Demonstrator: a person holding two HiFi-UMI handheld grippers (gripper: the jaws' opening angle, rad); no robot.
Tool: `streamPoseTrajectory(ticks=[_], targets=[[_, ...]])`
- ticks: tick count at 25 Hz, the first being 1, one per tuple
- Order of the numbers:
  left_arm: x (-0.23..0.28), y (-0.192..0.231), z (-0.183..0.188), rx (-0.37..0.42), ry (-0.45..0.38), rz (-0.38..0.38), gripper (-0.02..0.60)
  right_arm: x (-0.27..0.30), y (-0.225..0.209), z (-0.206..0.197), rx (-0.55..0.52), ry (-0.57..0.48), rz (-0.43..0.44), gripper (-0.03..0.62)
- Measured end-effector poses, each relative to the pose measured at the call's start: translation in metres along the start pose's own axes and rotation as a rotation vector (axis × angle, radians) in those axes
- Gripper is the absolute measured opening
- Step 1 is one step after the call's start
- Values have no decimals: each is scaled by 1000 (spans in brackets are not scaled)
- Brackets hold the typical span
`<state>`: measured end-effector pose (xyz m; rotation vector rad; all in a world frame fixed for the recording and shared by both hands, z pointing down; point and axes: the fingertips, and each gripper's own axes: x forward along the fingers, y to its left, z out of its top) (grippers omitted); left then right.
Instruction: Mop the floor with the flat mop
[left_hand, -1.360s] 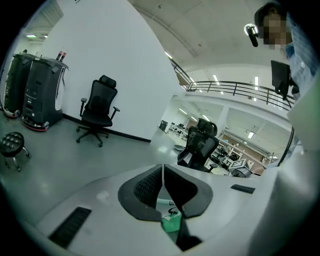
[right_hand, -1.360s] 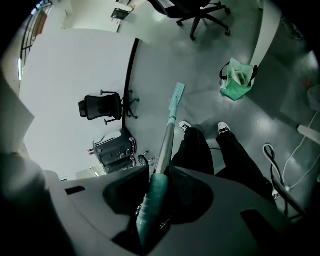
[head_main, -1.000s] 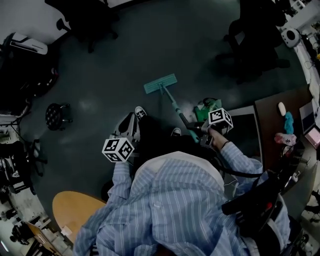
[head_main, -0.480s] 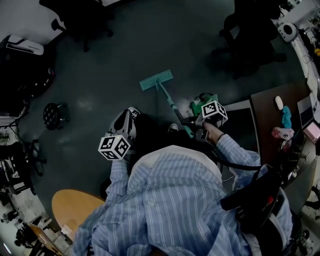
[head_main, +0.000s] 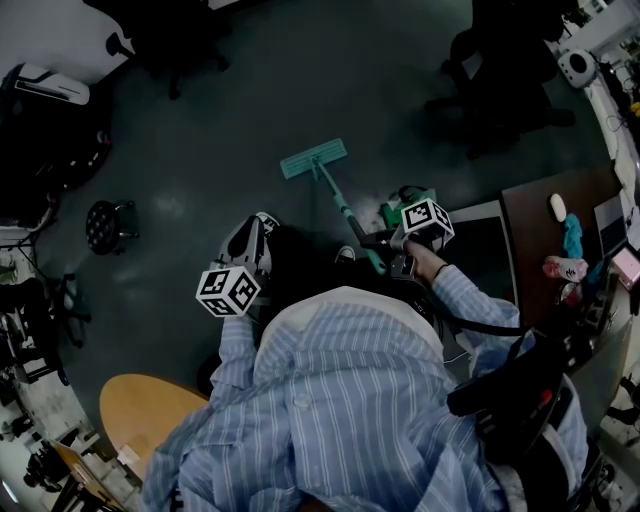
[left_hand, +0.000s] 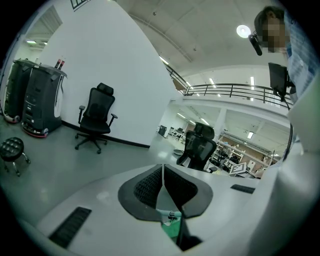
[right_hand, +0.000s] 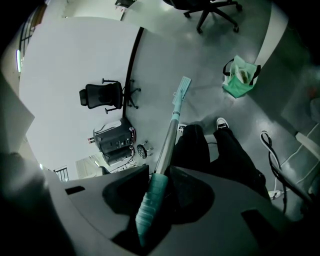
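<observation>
The flat mop has a teal head (head_main: 314, 159) lying flat on the dark floor ahead of the person's feet. Its handle (head_main: 345, 212) slants back and right to my right gripper (head_main: 388, 245). In the right gripper view, the right gripper (right_hand: 160, 173) is shut on the handle's ribbed teal grip (right_hand: 151, 199), and the mop head (right_hand: 182, 90) shows far down the pole. My left gripper (head_main: 254, 240) is held over the person's left shoe, apart from the mop. In the left gripper view, the left gripper (left_hand: 163, 171) has its pads touching with nothing between them.
A green bag (head_main: 405, 207) sits on the floor right of the handle, next to a dark desk (head_main: 560, 225). Office chairs (head_main: 505, 75) stand at the back, a small black stool (head_main: 104, 226) at the left, and a round wooden table (head_main: 150, 415) behind the person.
The mop head and both grippers shifted slightly up and left in the view during the first half second. Since then almost nothing has moved.
</observation>
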<state>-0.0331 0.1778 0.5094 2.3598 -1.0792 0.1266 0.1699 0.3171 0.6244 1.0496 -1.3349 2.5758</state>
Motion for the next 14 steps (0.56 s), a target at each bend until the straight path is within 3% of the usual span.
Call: streamPoseTrajectory(ticks=[14], targets=[[-4, 4, -3, -1, -4, 3, 15, 2, 4, 0, 4, -8, 23, 127]])
